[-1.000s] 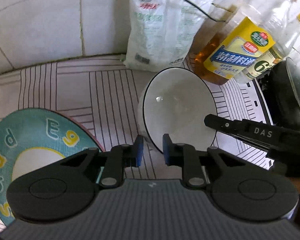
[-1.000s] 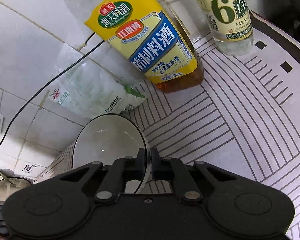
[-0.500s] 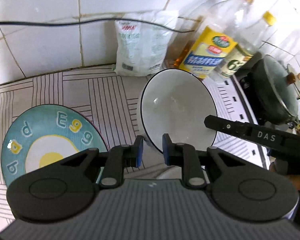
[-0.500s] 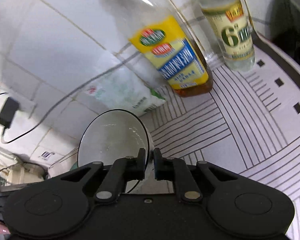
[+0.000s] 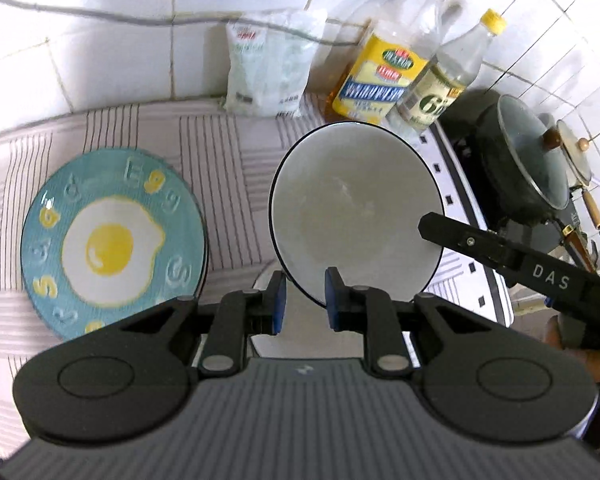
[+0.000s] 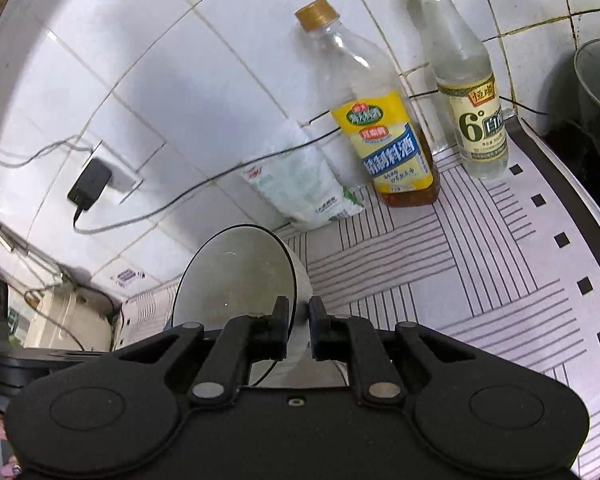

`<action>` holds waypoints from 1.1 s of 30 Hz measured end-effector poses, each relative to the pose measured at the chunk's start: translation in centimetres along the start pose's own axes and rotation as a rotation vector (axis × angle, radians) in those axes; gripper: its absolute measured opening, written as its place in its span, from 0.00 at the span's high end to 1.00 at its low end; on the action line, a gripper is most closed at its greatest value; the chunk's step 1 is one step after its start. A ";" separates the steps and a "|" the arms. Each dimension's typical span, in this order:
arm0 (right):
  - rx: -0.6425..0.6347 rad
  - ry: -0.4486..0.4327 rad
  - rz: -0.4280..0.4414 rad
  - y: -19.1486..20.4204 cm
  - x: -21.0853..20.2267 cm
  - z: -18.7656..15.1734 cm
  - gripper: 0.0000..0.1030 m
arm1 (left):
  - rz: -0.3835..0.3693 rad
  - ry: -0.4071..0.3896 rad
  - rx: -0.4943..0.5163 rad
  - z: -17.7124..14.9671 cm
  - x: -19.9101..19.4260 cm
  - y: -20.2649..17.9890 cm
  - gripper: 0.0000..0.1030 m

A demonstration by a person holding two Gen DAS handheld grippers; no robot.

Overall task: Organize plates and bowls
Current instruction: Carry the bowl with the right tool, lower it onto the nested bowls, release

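A white bowl (image 5: 356, 208) with a thin black rim hangs tilted above the counter, its inside facing the left wrist camera. My left gripper (image 5: 305, 304) is shut on the bowl's near rim. One finger of my right gripper (image 5: 460, 236) reaches in from the right onto the far-right rim. In the right wrist view the same bowl (image 6: 232, 280) stands on edge, and my right gripper (image 6: 299, 320) is shut on its rim. A teal plate (image 5: 112, 240) with a fried-egg picture lies flat on the striped counter, left of the bowl.
Against the tiled wall stand a yellow-labelled cooking wine bottle (image 5: 380, 84), a clear vinegar bottle (image 5: 440, 96) and a white bag (image 5: 268, 72). A dark lidded pot (image 5: 528, 168) sits on the stove at the right. A cable and a plugged charger (image 6: 90, 184) hang on the wall.
Both grippers have risen with the bowl held between them. The counter, bottles and bag look smaller and farther away, and the egg plate has come fully into view.
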State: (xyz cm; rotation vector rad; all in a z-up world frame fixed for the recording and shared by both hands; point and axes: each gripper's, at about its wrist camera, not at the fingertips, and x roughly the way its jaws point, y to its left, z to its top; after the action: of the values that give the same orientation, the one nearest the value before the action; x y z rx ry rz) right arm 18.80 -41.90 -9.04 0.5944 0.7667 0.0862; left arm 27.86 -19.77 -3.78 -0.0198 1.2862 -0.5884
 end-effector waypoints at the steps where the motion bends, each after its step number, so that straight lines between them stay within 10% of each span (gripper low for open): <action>1: -0.009 0.009 -0.003 0.1 0.0 -0.3 0.87 | 0.007 0.009 -0.005 -0.4 0.1 0.0 0.82; 33: -0.429 0.103 -0.212 3.1 2.6 -5.6 0.87 | 0.034 0.251 -0.114 -3.3 4.7 1.3 0.79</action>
State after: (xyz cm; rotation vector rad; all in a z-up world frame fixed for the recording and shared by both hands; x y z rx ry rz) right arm 17.33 -35.91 -12.15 0.1004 0.8752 0.0828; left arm 26.14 -19.61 -9.45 -0.0185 1.5603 -0.4981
